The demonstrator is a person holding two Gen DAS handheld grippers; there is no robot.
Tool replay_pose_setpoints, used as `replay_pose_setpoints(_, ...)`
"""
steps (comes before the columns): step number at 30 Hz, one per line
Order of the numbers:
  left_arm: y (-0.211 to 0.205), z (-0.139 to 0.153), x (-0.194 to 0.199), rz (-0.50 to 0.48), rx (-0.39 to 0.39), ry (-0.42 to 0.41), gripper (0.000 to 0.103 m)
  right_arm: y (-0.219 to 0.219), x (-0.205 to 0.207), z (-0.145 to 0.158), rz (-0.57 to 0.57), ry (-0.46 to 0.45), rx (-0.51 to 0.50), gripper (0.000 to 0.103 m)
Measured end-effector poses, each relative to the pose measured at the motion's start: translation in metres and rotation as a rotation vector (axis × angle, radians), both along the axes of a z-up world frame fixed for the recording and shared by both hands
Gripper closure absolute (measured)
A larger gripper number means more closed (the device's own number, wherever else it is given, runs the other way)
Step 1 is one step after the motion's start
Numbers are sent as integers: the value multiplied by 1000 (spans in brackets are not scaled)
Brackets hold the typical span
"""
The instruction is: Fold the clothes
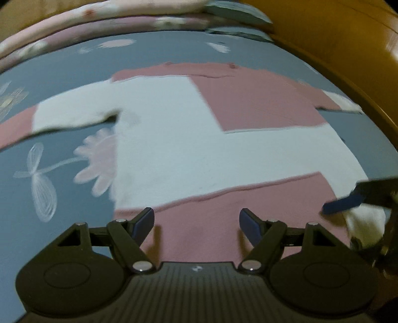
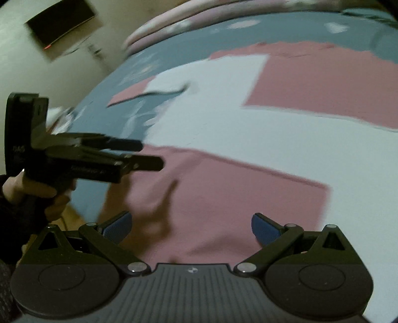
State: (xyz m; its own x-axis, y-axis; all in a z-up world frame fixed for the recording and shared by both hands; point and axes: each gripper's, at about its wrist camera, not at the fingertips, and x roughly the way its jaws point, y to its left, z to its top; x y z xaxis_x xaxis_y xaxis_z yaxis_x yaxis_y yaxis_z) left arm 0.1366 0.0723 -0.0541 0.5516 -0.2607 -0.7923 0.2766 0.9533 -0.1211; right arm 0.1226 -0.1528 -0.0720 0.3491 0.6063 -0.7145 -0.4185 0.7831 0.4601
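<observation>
A pink-and-white colour-block knitted sweater [image 1: 189, 129] lies spread flat on a grey-blue bedsheet printed with pale flowers [image 1: 49, 154]. Its long axis runs from the hem, nearest the cameras, up to the neckline at the far side, so the garment points away from both grippers. In the left wrist view its left sleeve [image 1: 62, 116] stretches out to the left, white near the body and pink at the cuff end, while the other sleeve reaches right toward a yellow-brown wooden bed frame [image 1: 348, 49]. Folded pink floral bedding [image 1: 99, 22] sits beyond the neckline.

The left gripper [image 1: 196, 223] hangs over the pink hem panel with its blue-padded fingers [image 1: 143, 224] spread wide apart and nothing between them; the hem cloth lies beneath and just ahead of the tips, and I cannot tell whether they touch it. At the right edge of that view a blurred blue pad of the other gripper shows over the lower right corner of the sweater.

In the right wrist view the left gripper appears side-on at the left, held in a person's hand [image 2: 32, 191] with a dark sleeve, its fingers over the hem's left edge. The right gripper [image 2: 191, 227] has its blue pads [image 2: 265, 229] parted wide and empty, above the pink hem panel, the white band lying farther ahead.
</observation>
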Motion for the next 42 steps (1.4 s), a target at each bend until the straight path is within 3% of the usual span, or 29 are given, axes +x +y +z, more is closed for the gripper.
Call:
replay_pose_setpoints(4, 6, -8, -16, 108, -8, 28, 27, 3, -6, -11, 103, 31, -20, 0)
replay_pose_setpoints(9, -5, -13, -28, 161, 31, 52, 27, -8, -11, -10, 191, 84, -20, 0)
replay_pose_setpoints(11, -9, -8, -29, 173, 26, 41, 27, -14, -11, -2, 201, 64, -39, 0)
replay_pose_setpoints(17, -33, -5, -28, 155, 33, 30, 27, -47, 1, 18, 110, -75, -129, 0)
replay_pose_setpoints(19, -35, -13, -30, 166, 23, 70, 27, -57, 8, 12, 67, -75, -177, 0)
replay_pose_setpoints(22, -37, -19, -40, 177, 30, 114, 26, -73, 15, -2, 28, -22, -169, 0)
replay_pose_setpoints(25, -40, -12, -44, 170, 54, 124, 26, -82, 13, -11, 21, -17, -148, 0)
replay_pose_setpoints(31, -63, 4, -18, 81, 3, 12, 26, -88, 11, -10, 15, -7, -117, 0)
replay_pose_setpoints(36, -78, -20, -3, 55, -4, 57, 25, -96, 7, -11, 3, -6, -124, 0)
replay_pose_setpoints(42, -85, -11, -18, -4, 42, 82, 24, -105, 6, -14, -10, 0, -79, 0)
